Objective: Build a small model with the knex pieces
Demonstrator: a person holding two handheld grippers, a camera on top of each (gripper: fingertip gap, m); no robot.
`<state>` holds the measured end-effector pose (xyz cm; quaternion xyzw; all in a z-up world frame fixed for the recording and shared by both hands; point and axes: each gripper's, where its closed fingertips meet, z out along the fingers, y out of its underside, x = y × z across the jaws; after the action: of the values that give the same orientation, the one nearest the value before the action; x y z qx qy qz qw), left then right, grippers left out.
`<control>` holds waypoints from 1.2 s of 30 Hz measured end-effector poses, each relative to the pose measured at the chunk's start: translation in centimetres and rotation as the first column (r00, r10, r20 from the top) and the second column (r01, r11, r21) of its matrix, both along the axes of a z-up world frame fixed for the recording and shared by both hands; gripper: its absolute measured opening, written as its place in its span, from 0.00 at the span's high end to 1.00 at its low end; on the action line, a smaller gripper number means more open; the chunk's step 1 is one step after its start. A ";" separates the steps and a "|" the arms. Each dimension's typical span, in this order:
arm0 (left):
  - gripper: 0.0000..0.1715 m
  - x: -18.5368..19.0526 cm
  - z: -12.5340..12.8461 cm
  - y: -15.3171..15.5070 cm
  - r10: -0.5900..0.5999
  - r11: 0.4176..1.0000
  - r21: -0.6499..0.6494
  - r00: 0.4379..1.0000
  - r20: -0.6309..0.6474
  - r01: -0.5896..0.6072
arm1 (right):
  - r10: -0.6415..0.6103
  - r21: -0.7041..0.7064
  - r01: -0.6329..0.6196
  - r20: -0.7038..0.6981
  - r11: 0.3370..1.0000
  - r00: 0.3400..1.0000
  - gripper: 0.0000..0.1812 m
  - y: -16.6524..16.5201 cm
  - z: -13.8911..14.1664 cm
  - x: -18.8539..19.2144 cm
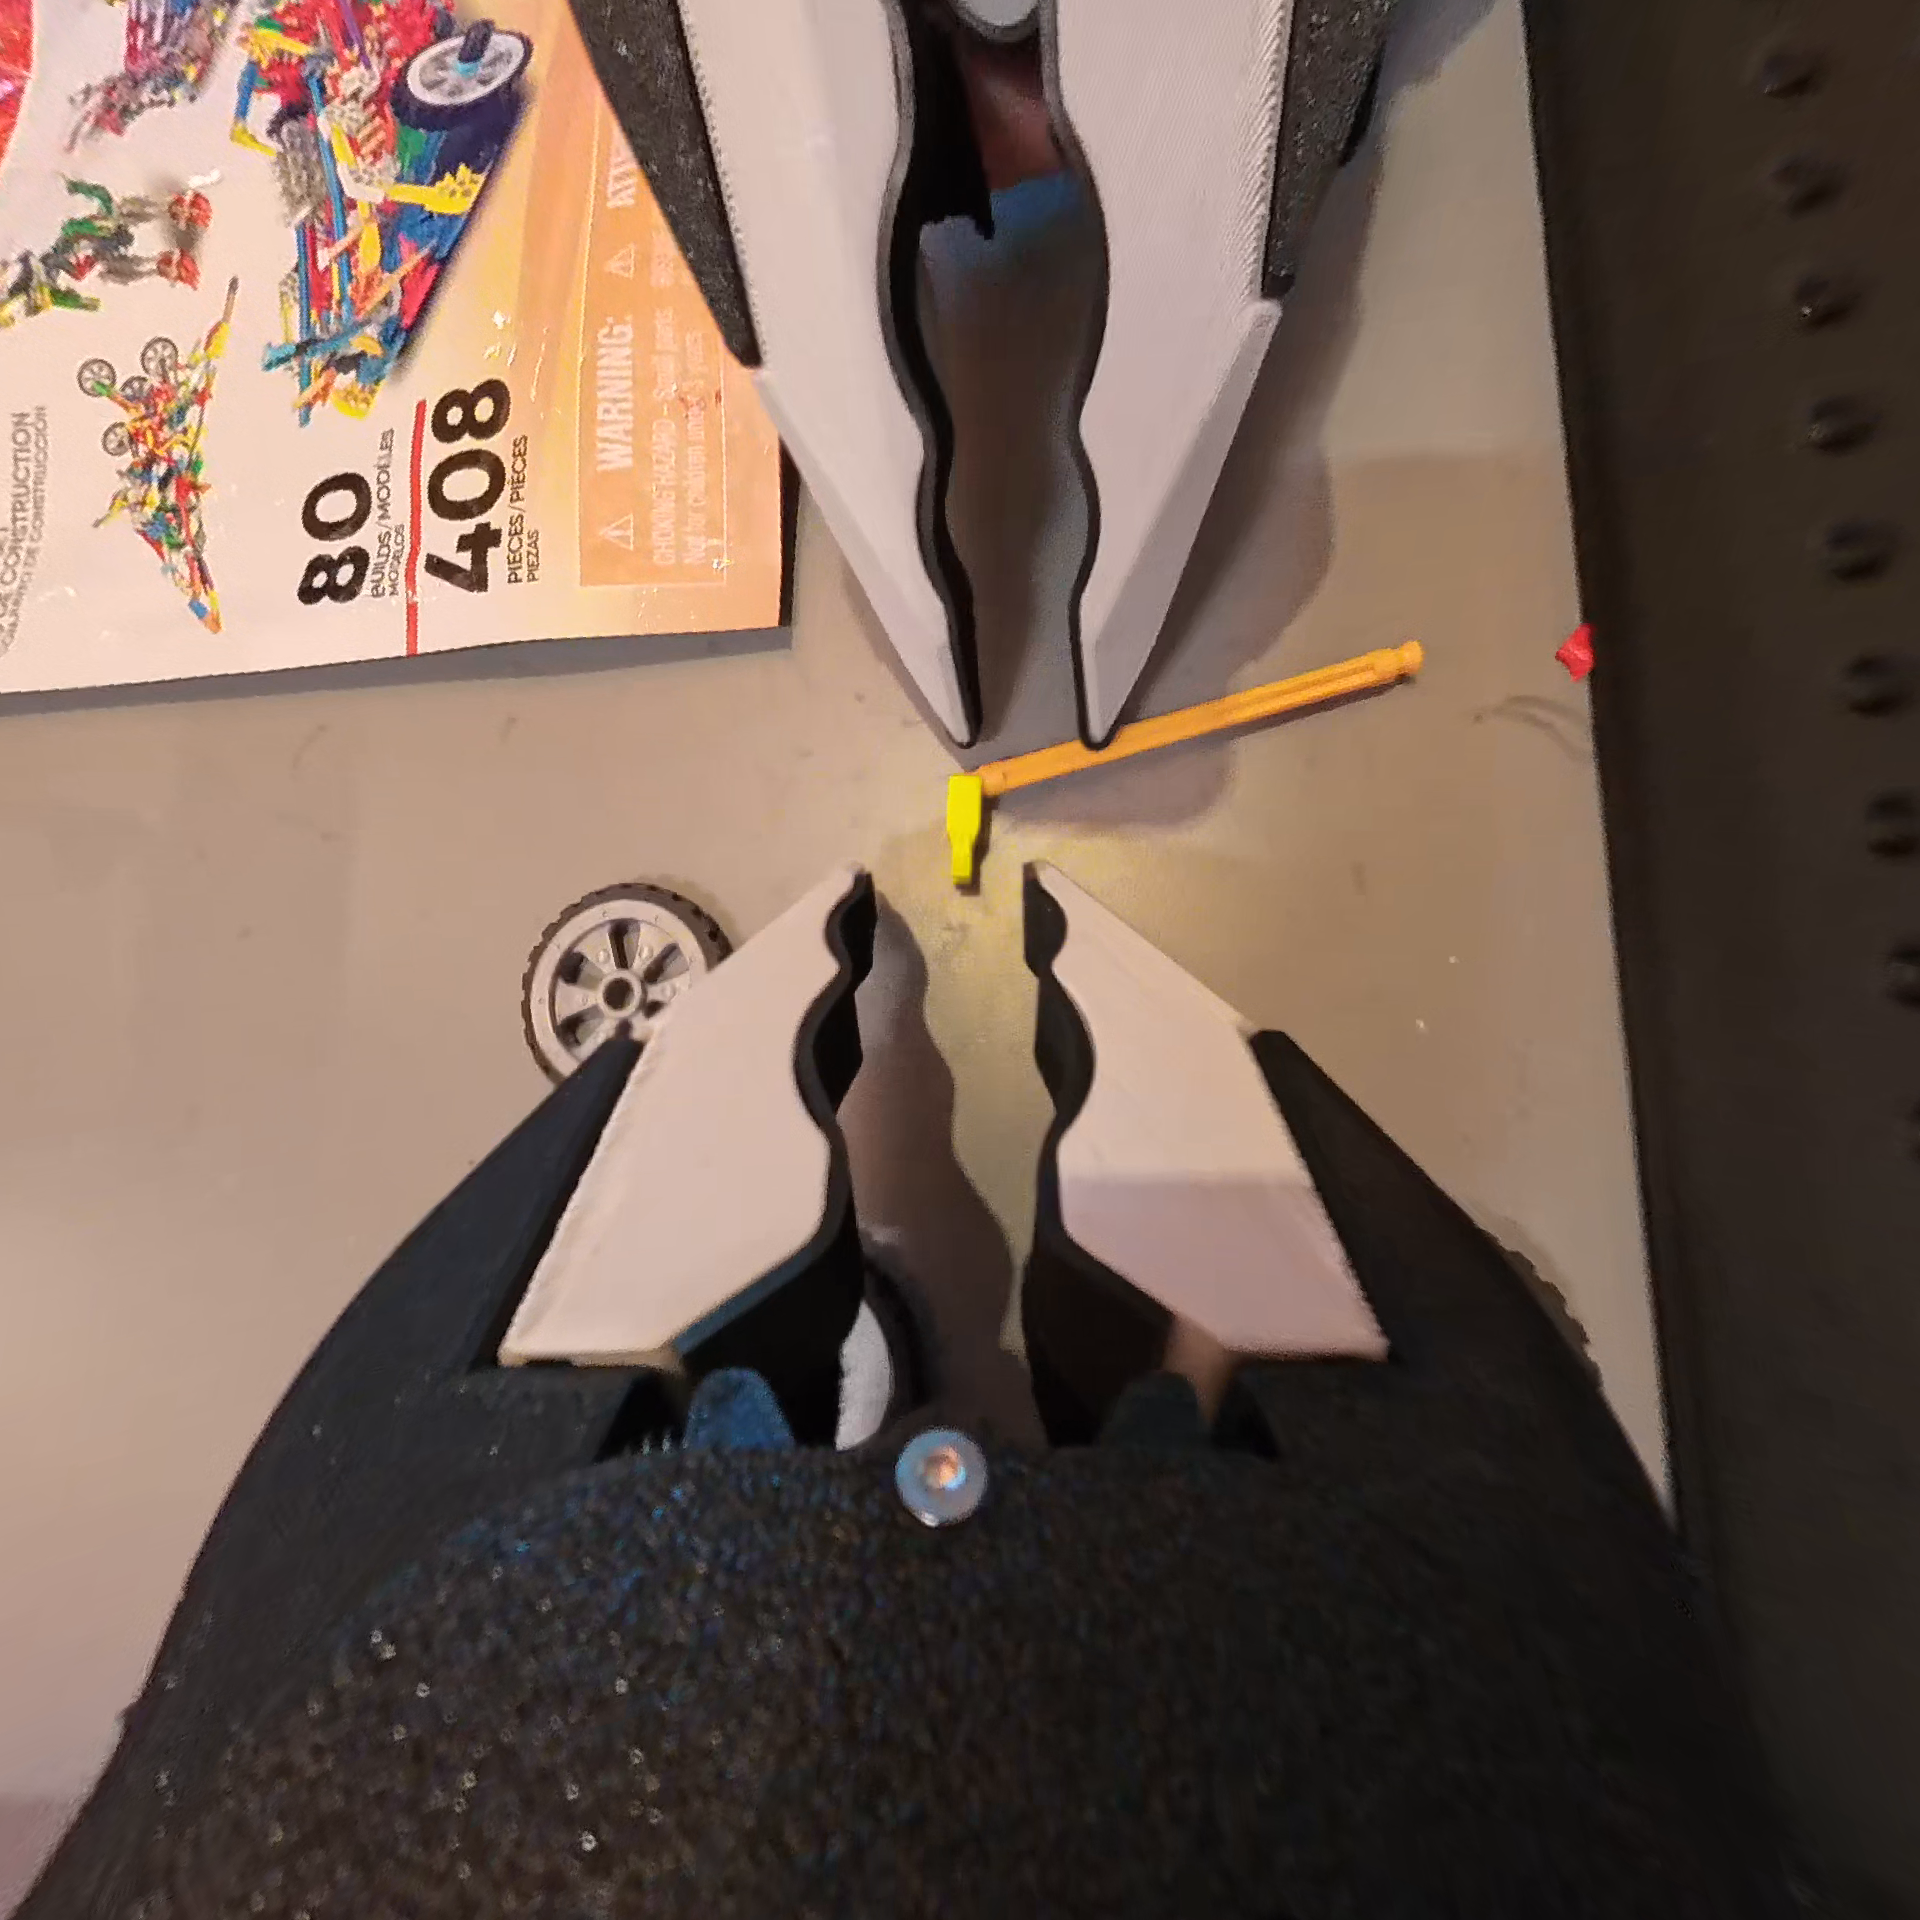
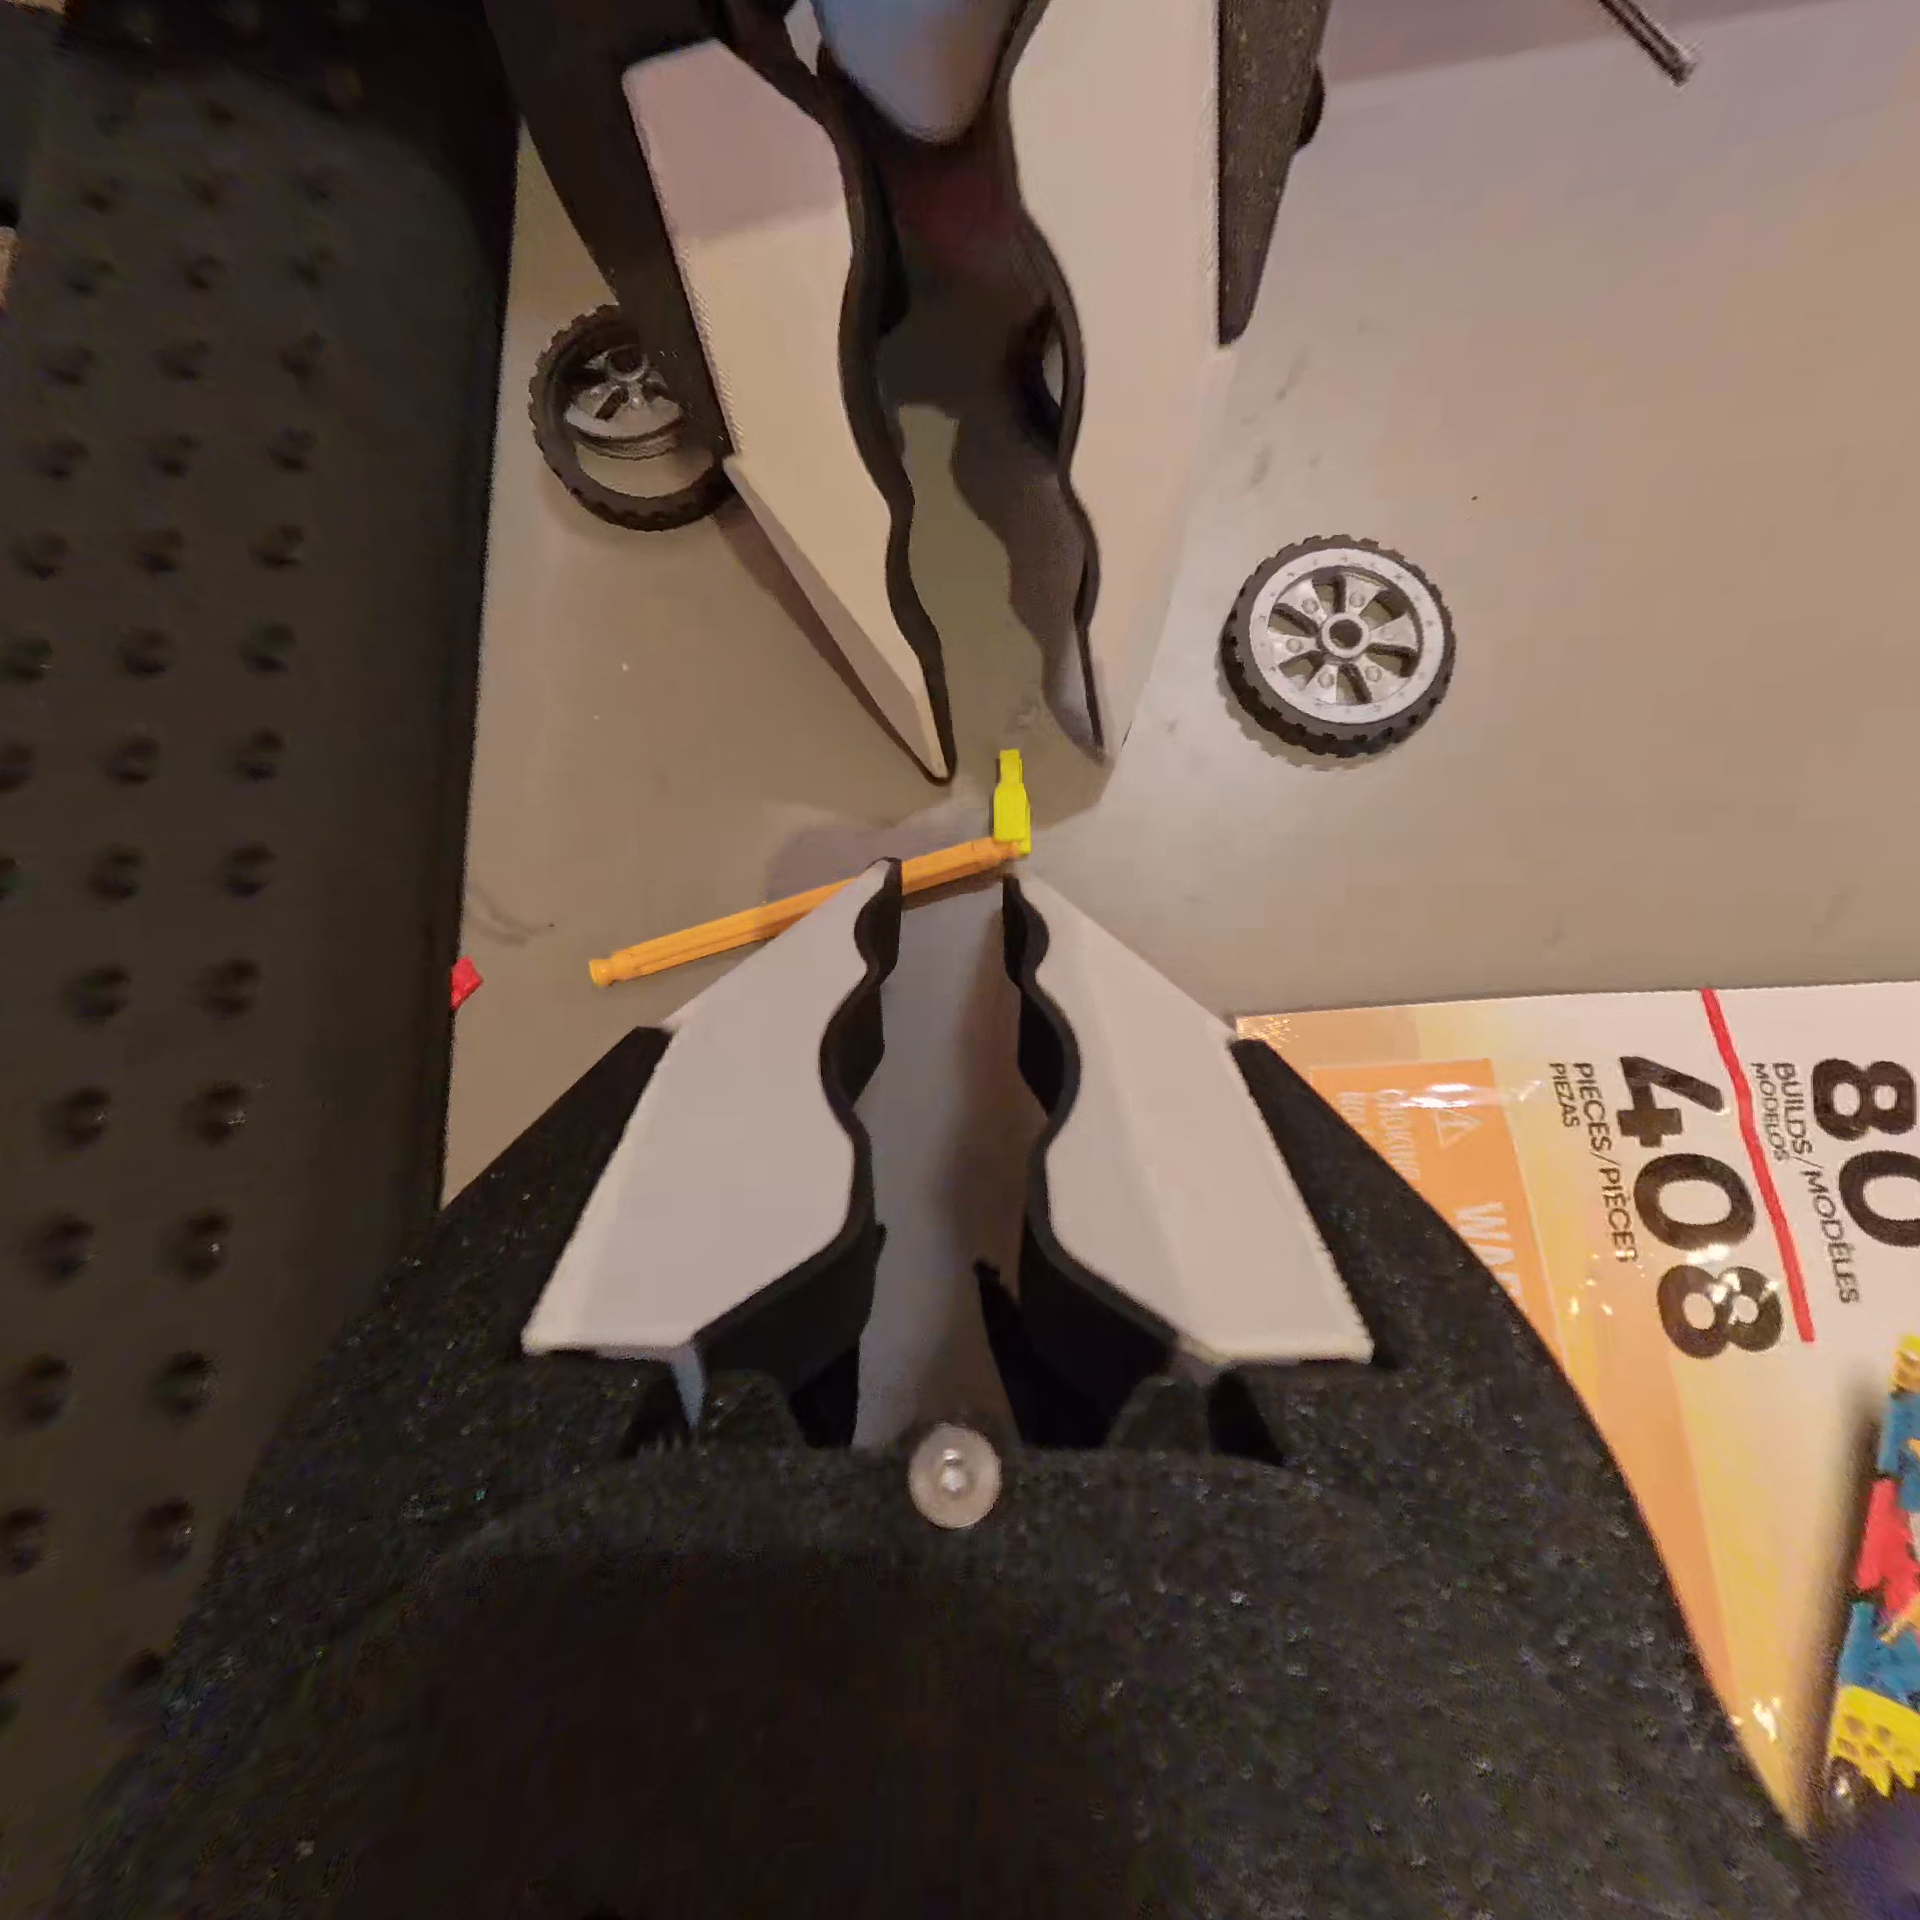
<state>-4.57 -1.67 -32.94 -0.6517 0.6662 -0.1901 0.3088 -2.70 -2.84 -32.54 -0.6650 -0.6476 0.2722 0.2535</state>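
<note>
An orange rod [image 1: 1195, 717] lies on the grey table with a small yellow connector [image 1: 964, 826] touching one end. My left gripper [image 1: 945, 875] is open, its tips just short of the connector on either side. My right gripper [image 1: 1031, 732] comes in from the opposite side with its jaws a little apart, and its tips rest over the rod near the connector end. In the right wrist view, the rod [image 2: 727, 925] runs across under my right gripper [image 2: 948, 875], the connector [image 2: 1008, 805] lies just beyond, and my left gripper [image 2: 1016, 764] faces it.
A printed building-set box [image 1: 312, 364] lies flat at the far left and shows again in the right wrist view [image 2: 1662, 1247]. Two grey toy wheels [image 2: 1340, 649] [image 2: 613, 416] lie near the left gripper. A black dimpled mat [image 2: 208, 623] borders the table, with a red bit [image 2: 464, 982] at its edge. Less than 4 cm separates the two grippers' tips. About 9 cm separates my right fingertips from the red bit [image 2: 464, 982]. It turns up in the left wrist view [image 1: 1583, 652] as well.
</note>
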 end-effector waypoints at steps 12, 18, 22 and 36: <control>0.99 1.4 -0.3 0.0 0.003 1.000 0.020 1.000 0.004 -0.003 | -0.087 0.010 0.086 0.037 0.996 0.996 0.89 0.8 -0.1 0.4; 0.99 1.3 0.0 1.7 0.110 0.993 0.048 0.994 0.020 -0.111 | -0.166 0.000 0.167 0.030 0.986 0.986 0.87 2.1 0.0 0.9; 0.99 1.2 1.5 3.1 0.202 0.975 0.080 0.976 0.076 -0.208 | -0.194 -0.013 0.195 0.025 0.981 0.981 0.83 2.3 -0.1 0.8; 0.99 1.8 0.9 4.0 0.272 0.950 0.139 0.960 0.065 -0.278 | -0.261 0.175 0.256 0.010 0.951 0.965 0.94 5.1 -0.6 0.6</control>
<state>-2.81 2.33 -31.99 -0.7093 0.5740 -0.1104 0.3941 -2.06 2.25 -33.13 -0.7239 -0.5802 0.1687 0.3329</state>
